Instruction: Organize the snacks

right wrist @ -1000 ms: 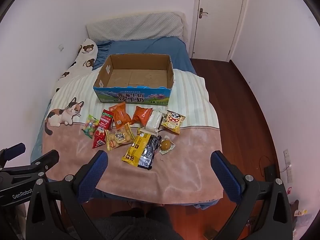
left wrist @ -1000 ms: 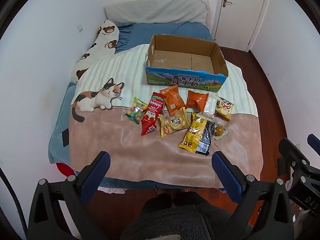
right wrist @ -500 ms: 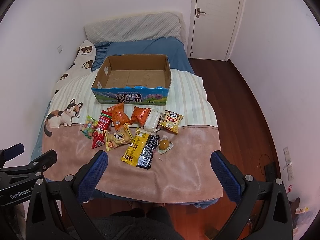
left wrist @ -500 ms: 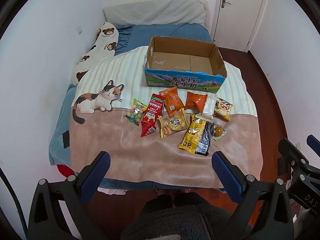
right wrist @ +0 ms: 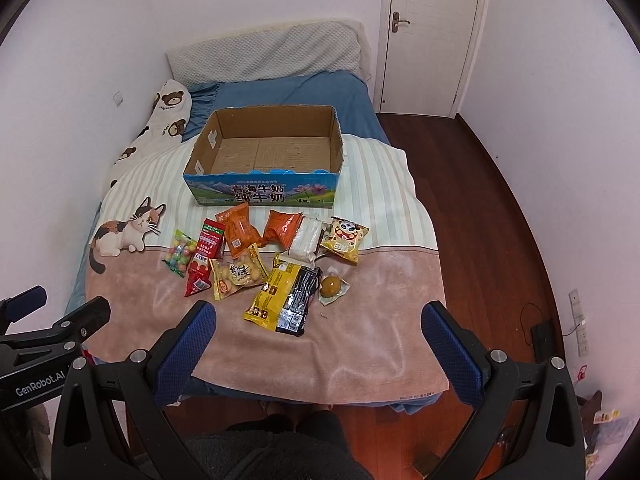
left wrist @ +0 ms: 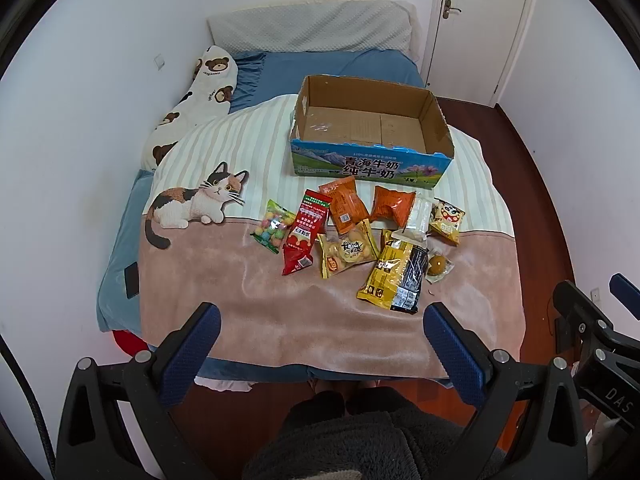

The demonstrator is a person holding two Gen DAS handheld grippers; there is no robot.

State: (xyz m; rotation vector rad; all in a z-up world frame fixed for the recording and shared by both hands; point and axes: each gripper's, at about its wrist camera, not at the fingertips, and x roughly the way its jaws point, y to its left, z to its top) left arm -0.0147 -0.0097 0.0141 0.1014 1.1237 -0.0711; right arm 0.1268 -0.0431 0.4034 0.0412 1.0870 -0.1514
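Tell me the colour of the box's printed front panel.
Mostly blue, with a green landscape and white characters, on the box; the right wrist view shows it best.

Cardboard box [left wrist: 372, 136] on blanket [left wrist: 248, 296], towards the bed's [left wrist: 320, 66] head end. Snack packets [left wrist: 352, 236] clustered on the blanket just before the box's near wall. Bear-print pillow [left wrist: 192, 104] left of the box, along the wall.
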